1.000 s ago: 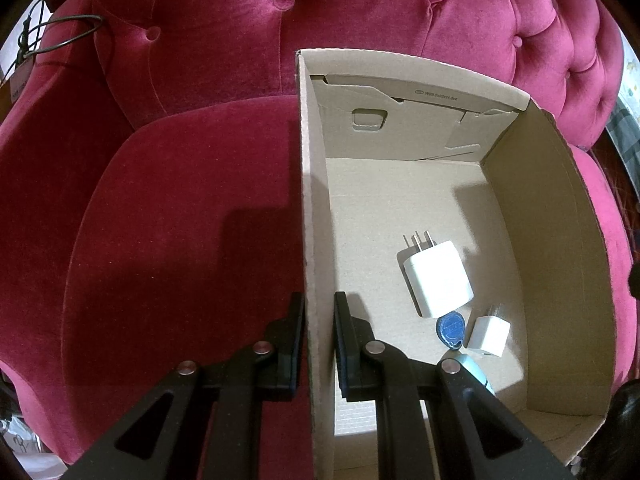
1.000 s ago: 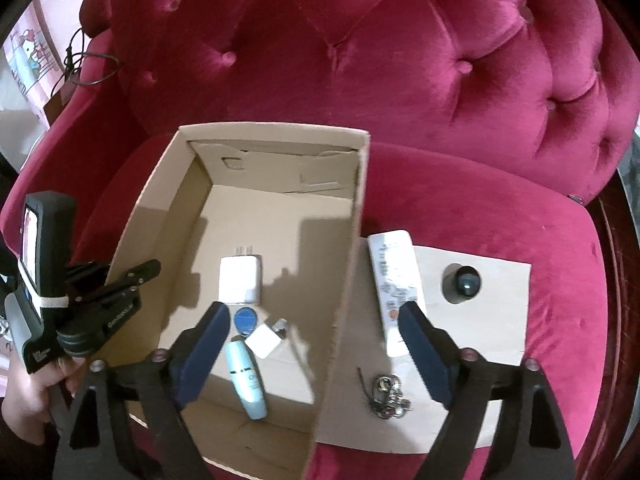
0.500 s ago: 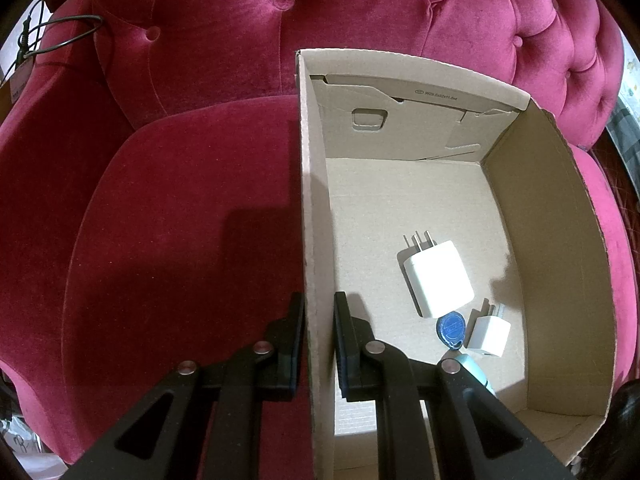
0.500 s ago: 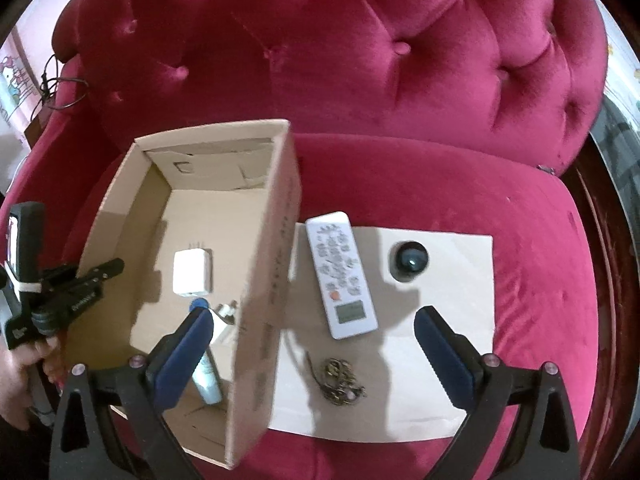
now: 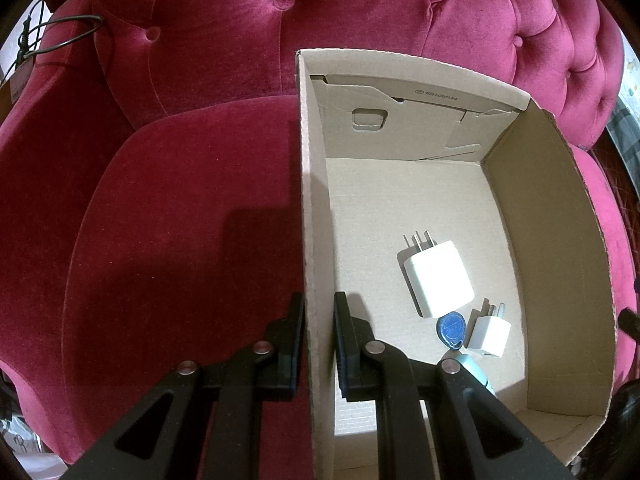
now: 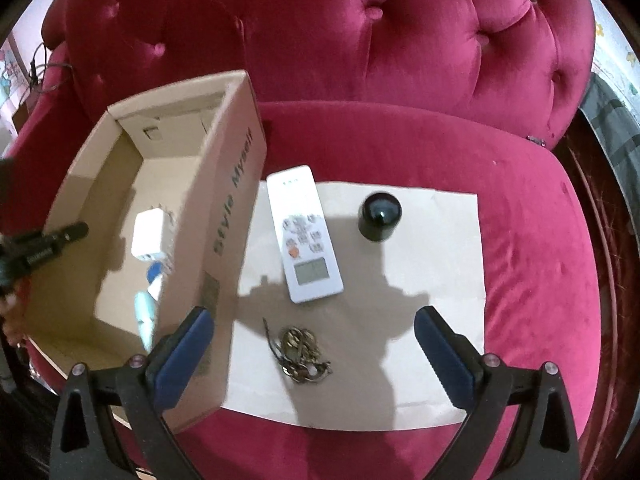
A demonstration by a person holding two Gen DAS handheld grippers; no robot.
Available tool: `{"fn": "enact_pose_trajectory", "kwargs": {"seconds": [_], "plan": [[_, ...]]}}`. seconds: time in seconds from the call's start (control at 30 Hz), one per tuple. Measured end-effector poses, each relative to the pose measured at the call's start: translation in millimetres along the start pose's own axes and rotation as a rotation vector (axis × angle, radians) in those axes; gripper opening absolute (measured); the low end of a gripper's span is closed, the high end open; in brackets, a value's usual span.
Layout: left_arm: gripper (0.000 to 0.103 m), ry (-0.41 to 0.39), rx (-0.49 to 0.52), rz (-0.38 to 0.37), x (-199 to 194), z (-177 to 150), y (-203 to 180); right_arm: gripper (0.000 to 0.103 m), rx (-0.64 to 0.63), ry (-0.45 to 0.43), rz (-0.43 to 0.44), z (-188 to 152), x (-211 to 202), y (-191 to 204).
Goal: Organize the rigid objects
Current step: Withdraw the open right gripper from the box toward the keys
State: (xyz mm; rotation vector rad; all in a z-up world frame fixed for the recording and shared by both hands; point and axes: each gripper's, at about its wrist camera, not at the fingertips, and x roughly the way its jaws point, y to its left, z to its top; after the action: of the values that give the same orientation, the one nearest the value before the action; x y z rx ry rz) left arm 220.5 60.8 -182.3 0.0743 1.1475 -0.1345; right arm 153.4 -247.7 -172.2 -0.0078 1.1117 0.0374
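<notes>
Below the gaping right tongs [image 6: 314, 344] lies a key bunch [image 6: 302, 354]; left tongs [image 5: 319, 312] clamp the box wall [image 5: 314, 208].

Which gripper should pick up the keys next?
Right. The right gripper hangs open just above the keys on the paper sheet; the left gripper is shut on the box wall.

A tufted crimson velvet sofa [image 6: 400, 40] fills both views; a thin black cable [image 5: 60, 28] loops over its armrest.
</notes>
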Motion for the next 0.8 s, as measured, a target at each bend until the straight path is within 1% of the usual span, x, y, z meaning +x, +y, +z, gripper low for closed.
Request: {"fn": "enact_pose_trajectory", "kwargs": {"seconds": [0.27, 0.33, 0.43, 0.63, 0.8], "plan": [[0.014, 0.0, 0.0, 0.0, 0, 0, 0, 0.102, -0.016, 0.022, -0.011, -24, 22, -8], [0.014, 0.0, 0.0, 0.0, 0, 0, 1, 0.102, -0.029, 0.039, -0.019, -29, 29, -7], [0.014, 0.0, 0.0, 0.0, 0, 0, 0, 0.102, -0.037, 0.05, -0.007, -37, 38, -6], [0.014, 0.0, -0.002, 0.0, 1, 0, 1, 0.102, -0.042, 0.076, -0.019, -47, 54, -7], [0.014, 0.0, -0.004, -0.002, 0, 0, 1, 0.101, -0.059, 0.091, -0.018, -48, 63, -3]]}}
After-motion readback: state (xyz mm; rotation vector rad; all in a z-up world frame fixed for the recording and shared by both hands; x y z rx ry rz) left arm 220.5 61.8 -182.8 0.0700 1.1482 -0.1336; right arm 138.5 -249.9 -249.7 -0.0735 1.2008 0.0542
